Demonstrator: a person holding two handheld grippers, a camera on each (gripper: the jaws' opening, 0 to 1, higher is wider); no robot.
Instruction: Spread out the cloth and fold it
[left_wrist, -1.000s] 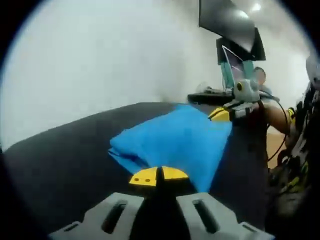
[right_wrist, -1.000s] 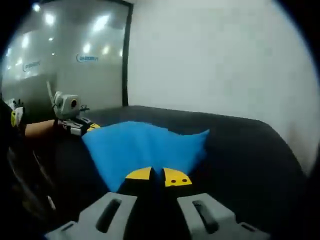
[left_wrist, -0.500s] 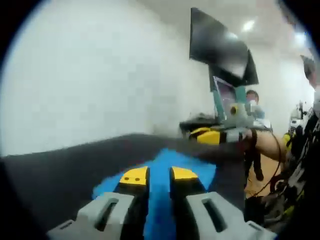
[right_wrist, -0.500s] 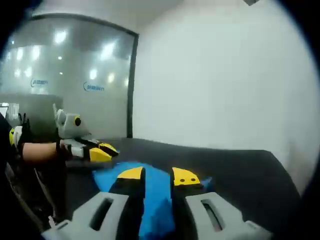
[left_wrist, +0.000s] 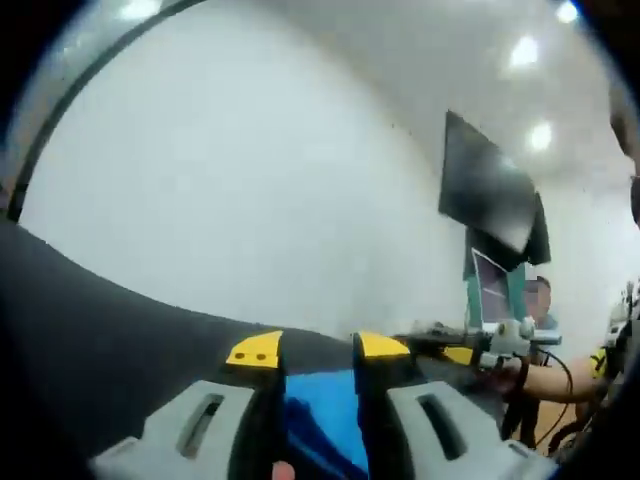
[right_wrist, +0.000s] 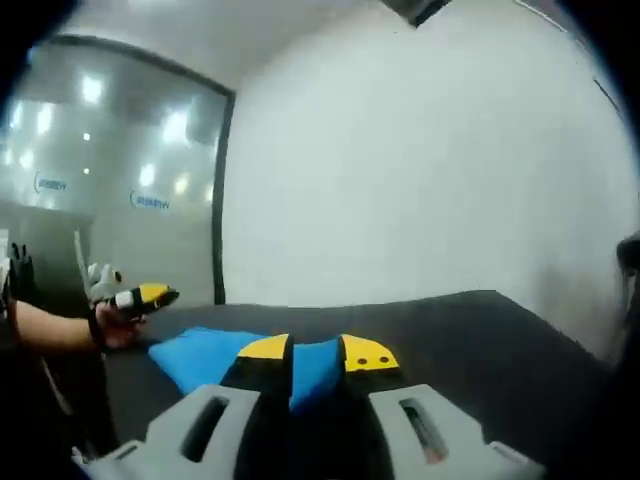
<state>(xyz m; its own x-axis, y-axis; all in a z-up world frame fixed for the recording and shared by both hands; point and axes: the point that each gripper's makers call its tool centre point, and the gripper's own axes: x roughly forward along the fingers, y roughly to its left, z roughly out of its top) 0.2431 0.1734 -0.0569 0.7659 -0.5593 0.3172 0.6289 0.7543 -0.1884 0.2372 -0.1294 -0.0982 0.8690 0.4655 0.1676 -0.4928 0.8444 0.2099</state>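
The blue cloth (left_wrist: 322, 412) lies on the black table (left_wrist: 100, 340) and shows through the gap of my left gripper (left_wrist: 318, 348), which stands open above it with nothing between its yellow tips. In the right gripper view the cloth (right_wrist: 195, 355) rests flat on the table (right_wrist: 480, 340), partly behind my right gripper (right_wrist: 316, 350), which is also open and holds nothing. Each hand's gripper appears in the other view: the right gripper (left_wrist: 458, 352) over the table's far side, the left gripper (right_wrist: 145, 296) beyond the cloth's left end.
A white wall runs behind the table. A dark monitor (left_wrist: 488, 200) hangs at the right, with a person (left_wrist: 540, 298) under it. A glass partition (right_wrist: 110, 200) stands at the left in the right gripper view.
Both grippers went from shut to open and let go of the cloth. Both cameras tilted up and drew back, so the cloth sits lower and smaller in each view.
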